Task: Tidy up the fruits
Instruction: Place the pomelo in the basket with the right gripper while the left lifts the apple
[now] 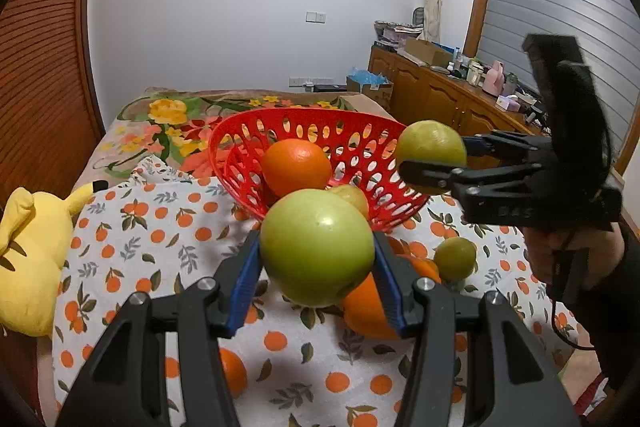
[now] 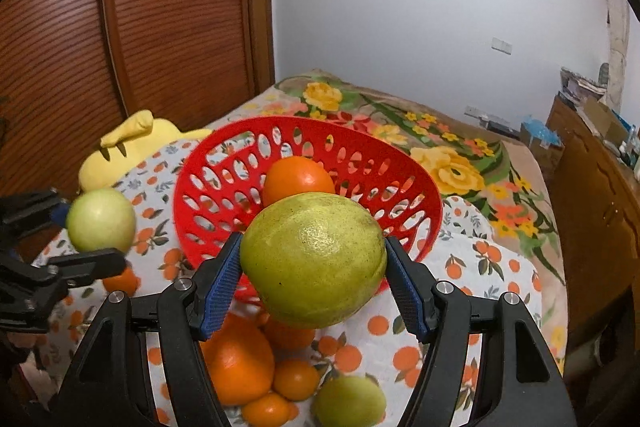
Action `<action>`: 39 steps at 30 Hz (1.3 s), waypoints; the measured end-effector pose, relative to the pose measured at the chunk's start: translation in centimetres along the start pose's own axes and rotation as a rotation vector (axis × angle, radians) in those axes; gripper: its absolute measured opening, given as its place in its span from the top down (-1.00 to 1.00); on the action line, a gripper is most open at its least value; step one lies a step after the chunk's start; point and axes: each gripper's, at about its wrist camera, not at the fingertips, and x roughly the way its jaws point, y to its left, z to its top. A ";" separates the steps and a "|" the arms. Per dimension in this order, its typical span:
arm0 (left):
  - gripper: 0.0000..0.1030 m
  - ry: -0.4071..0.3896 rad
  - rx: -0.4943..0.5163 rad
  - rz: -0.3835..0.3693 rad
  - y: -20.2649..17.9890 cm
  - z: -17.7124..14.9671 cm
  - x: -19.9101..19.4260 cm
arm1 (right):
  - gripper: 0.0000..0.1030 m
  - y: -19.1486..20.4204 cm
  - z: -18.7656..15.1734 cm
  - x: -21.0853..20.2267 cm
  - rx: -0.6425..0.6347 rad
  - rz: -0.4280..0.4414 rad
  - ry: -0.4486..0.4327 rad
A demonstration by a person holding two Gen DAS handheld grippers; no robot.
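Left wrist view: the left gripper (image 1: 316,267) is clamped on a smooth green apple (image 1: 316,247), held near the red basket (image 1: 360,147); firm, slippery skin, so grip across its widest part. Right wrist view: the right gripper (image 2: 314,283) is clamped on a larger green citrus (image 2: 314,259), held before the basket rim; likely heavier, with a pitted rind that should slip less.

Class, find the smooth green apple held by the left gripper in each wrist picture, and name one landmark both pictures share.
Left wrist view: the smooth green apple sits at centre, clamped between the left gripper's blue pads.
Right wrist view: it is at the left edge, beside the basket.
Shared landmark: the red perforated plastic basket with an orange inside.
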 end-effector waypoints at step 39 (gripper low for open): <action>-0.01 0.020 -0.012 0.012 2.2 2.1 3.4 | -0.38 -1.4 1.4 7.7 -0.066 -0.008 0.148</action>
